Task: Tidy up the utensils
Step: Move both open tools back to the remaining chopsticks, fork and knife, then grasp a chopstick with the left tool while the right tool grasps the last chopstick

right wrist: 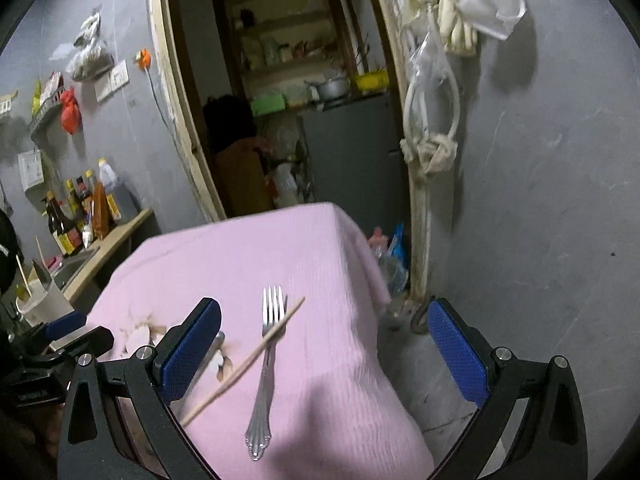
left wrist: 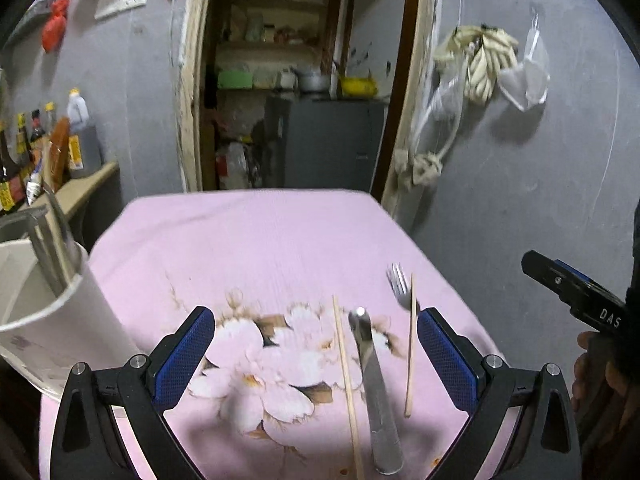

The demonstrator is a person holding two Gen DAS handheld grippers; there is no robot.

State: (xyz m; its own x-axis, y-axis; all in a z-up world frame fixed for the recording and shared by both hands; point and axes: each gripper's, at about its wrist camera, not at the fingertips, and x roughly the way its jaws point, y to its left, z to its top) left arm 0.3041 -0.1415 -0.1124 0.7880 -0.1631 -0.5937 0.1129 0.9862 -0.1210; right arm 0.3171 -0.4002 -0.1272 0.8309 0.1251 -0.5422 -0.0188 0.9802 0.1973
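On the pink flowered tablecloth (left wrist: 248, 240) lie a steel knife (left wrist: 376, 392), two wooden chopsticks (left wrist: 347, 384) (left wrist: 410, 344) and a fork (left wrist: 400, 286). My left gripper (left wrist: 316, 344) is open and empty above them. A white utensil holder (left wrist: 52, 320) with metal utensils in it stands at the left. In the right wrist view my right gripper (right wrist: 324, 344) is open and empty over the fork (right wrist: 266, 360), which has a chopstick (right wrist: 248, 356) lying across it. The holder (right wrist: 40, 300) sits far left there.
The table's right edge (right wrist: 376, 320) drops to the floor by a grey wall. A counter with sauce bottles (right wrist: 80, 216) and a sink is at the left. A doorway (left wrist: 296, 80) opens behind the table. The other gripper (left wrist: 576, 292) shows at right.
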